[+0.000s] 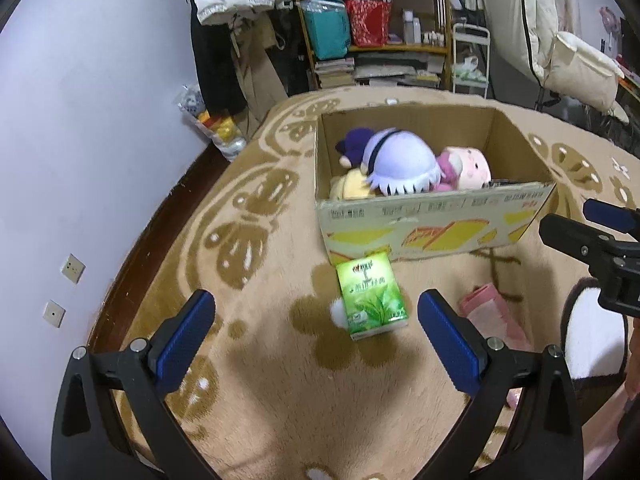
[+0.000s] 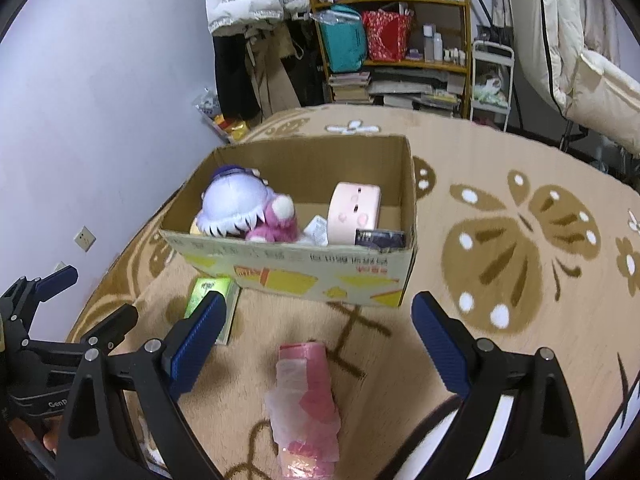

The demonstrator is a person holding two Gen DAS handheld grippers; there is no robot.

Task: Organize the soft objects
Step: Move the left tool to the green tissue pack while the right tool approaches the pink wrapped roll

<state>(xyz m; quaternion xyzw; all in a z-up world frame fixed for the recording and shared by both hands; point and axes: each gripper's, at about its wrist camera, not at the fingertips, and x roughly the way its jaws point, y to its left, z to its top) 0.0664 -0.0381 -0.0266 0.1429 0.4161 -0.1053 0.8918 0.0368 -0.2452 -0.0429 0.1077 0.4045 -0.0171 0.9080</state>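
A cardboard box (image 1: 436, 222) (image 2: 296, 266) stands on the beige rug and holds a lilac plush (image 1: 400, 160) (image 2: 234, 204), a pink plush (image 1: 466, 168) (image 2: 276, 220) and a pale pink cushion (image 2: 354, 210). In front of the box lies a green tissue pack (image 1: 372, 296) (image 2: 210, 300). A pink plastic-wrapped roll (image 2: 306, 408) (image 1: 496, 316) lies nearer to me. My left gripper (image 1: 316, 320) is open, hovering just short of the green pack. My right gripper (image 2: 318, 328) is open above the pink roll, holding nothing.
A patterned beige rug (image 2: 520, 240) covers the floor. Behind the box stand a wooden shelf (image 1: 376, 16) full of bags and books, hanging coats and a white cart (image 2: 492, 80). A wall (image 1: 80, 120) runs along the left. A dark-edged white slipper (image 1: 596, 340) lies at right.
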